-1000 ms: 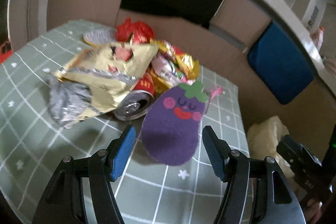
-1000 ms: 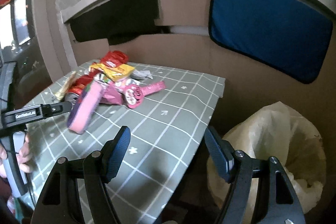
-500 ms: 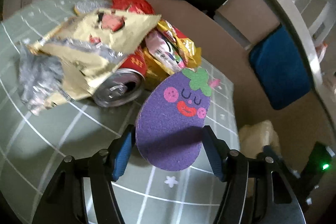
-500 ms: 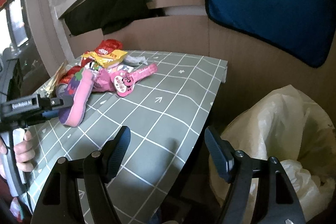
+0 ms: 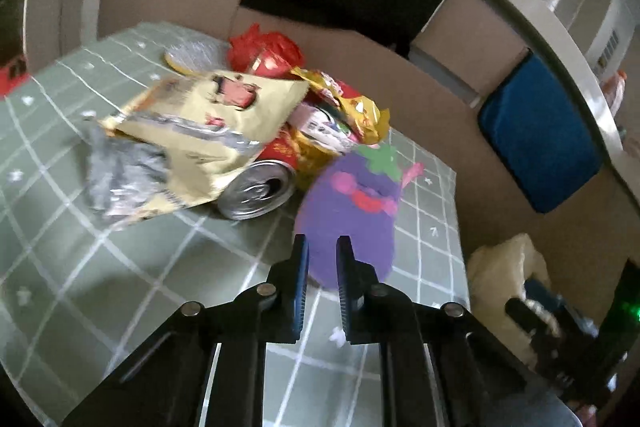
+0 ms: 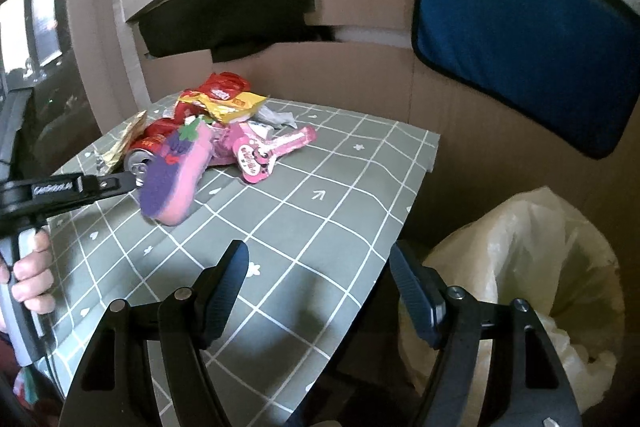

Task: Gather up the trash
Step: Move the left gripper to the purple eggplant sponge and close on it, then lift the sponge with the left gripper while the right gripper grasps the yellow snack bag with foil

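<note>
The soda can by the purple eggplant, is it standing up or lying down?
Lying down. The soda can rests on its side on the table, its round silver top facing the camera, partly under a yellow wrapper.

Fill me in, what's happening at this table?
A person is clearing trash with two handheld grippers. The left gripper has its jaws closing on the near end of a purple eggplant sponge, next to a heap of snack wrappers and a red can. The right gripper hangs open and empty over the table edge, beside the lined trash bin. Nothing is on its way to the bin yet.
</note>
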The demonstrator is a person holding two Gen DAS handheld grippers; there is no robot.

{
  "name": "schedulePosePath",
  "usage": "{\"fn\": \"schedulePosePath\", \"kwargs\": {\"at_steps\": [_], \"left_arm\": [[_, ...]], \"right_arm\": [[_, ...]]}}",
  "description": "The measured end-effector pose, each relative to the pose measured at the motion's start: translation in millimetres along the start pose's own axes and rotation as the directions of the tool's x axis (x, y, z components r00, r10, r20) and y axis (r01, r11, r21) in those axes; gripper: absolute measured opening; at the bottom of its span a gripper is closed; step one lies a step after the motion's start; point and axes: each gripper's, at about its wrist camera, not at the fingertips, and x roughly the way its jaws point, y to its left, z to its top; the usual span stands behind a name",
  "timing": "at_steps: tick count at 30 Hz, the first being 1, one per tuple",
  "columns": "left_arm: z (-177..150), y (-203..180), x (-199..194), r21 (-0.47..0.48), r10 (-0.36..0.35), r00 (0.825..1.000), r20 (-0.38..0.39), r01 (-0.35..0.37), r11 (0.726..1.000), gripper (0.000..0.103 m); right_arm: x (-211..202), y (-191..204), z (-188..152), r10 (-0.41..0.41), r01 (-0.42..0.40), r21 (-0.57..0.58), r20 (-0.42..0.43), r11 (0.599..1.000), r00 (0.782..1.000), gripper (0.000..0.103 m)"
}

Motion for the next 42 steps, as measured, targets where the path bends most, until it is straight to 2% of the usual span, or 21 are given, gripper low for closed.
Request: {"fn": "schedulePosePath", "kwargs": {"at_steps": [4, 6, 7, 8, 10, 11, 13, 15, 19, 22, 24, 25, 26, 28, 32, 34, 36, 38, 39, 40, 42], "left_arm": [[-8, 8, -14, -0.008, -0.044, 0.999, 0.001, 0.044, 0.999, 0.014], [-7, 13, -16, -0.027, -0.067, 0.998, 0.012, 0.067, 0.997, 0.018], [-5, 16, -15, -0.044, -0.092, 0.996, 0.013, 0.092, 0.995, 0.03], [-3, 19, -12, -0.062, -0.119, 0.993, 0.011, 0.12, 0.991, 0.052], [0, 17, -7, -0.09, -0.123, 0.992, 0.029, 0.125, 0.988, 0.063], [2, 18, -3, -0.109, -0.112, 0.992, 0.049, 0.117, 0.987, 0.064], [7, 18, 7, -0.122, -0.088, 0.996, 0.035, 0.091, 0.988, 0.064], [13, 14, 24, -0.118, -0.096, 0.995, -0.014, 0.094, 0.989, 0.064], [17, 2, 54, -0.065, -0.088, 0.991, -0.101, 0.081, 0.995, 0.065], [19, -6, 68, -0.057, -0.082, 0.988, -0.134, 0.075, 0.996, 0.066], [22, -10, 71, -0.059, -0.051, 0.991, -0.127, 0.043, 0.997, 0.065], [22, -10, 72, -0.063, -0.045, 0.991, -0.128, 0.038, 0.997, 0.057], [21, -11, 71, -0.078, -0.044, 0.99, -0.134, 0.033, 0.996, 0.043], [20, -13, 64, -0.09, -0.04, 0.99, -0.134, 0.028, 0.996, 0.033], [10, -23, 15, 0.0, -0.02, 0.999, -0.035, 0.02, 1.0, 0.032], [5, -25, -12, 0.039, -0.011, 1.0, 0.003, 0.011, 0.999, 0.032], [0, -16, -38, 0.033, 0.0, 0.999, 0.035, -0.001, 0.999, 0.032], [-4, 3, -65, 0.0, 0.059, 0.995, 0.075, -0.06, 0.998, 0.032], [-4, 9, -73, -0.013, 0.087, 0.992, 0.093, -0.086, 0.996, 0.032], [-5, 18, -83, -0.026, 0.128, 0.985, 0.118, -0.126, 0.992, 0.032], [-7, 35, -101, -0.051, 0.212, 0.965, 0.156, -0.207, 0.977, 0.032]], "right_arm": [[-3, 5, 2, 0.029, -0.029, 0.005, 0.003, 1.0, 1.0, 0.071], [-4, 7, 2, 0.04, -0.04, 0.004, 0.004, 0.999, 0.999, 0.071], [-5, 7, 1, 0.043, -0.043, 0.002, 0.003, 0.999, 0.999, 0.071], [-5, 7, 0, 0.044, -0.044, -0.002, 0.003, 0.999, 0.999, 0.071], [-6, 6, -3, 0.044, -0.044, -0.007, -0.001, 0.999, 0.999, 0.071], [-6, 4, -5, 0.041, -0.041, -0.006, -0.004, 0.999, 0.999, 0.071], [-6, 0, -8, 0.037, -0.037, 0.002, -0.007, 0.999, 0.999, 0.071], [-4, -5, -11, 0.041, -0.04, 0.017, -0.009, 0.999, 0.999, 0.071], [2, -17, -16, 0.046, -0.045, 0.052, -0.011, 0.998, 0.999, 0.071], [3, -26, -20, 0.037, -0.037, 0.07, -0.004, 0.997, 0.999, 0.071], [4, -29, -21, 0.03, -0.03, 0.072, -0.003, 0.997, 1.0, 0.071], [4, -30, -22, 0.026, -0.026, 0.071, -0.003, 0.997, 1.0, 0.071], [5, -31, -22, 0.022, -0.021, 0.069, -0.002, 0.997, 1.0, 0.071], [4, -32, -22, -0.001, 0.001, 0.061, 0.004, 0.998, 1.0, 0.071], [-1, -25, -16, -0.022, 0.021, 0.028, 0.036, 0.999, 0.999, 0.071], [-4, -15, -9, 0.008, -0.008, 0.001, 0.054, 1.0, 0.999, 0.071], [-3, -3, -1, 0.049, -0.048, -0.031, 0.053, 0.998, 0.997, 0.071], [1, 15, 9, 0.134, -0.132, -0.067, 0.028, 0.989, 0.991, 0.069], [4, 23, 13, 0.178, -0.176, -0.077, 0.013, 0.981, 0.984, 0.064], [7, 32, 19, 0.217, -0.217, -0.086, -0.004, 0.972, 0.976, 0.059], [17, 56, 30, 0.27, -0.273, -0.133, -0.04, 0.953, 0.962, 0.057]]}}
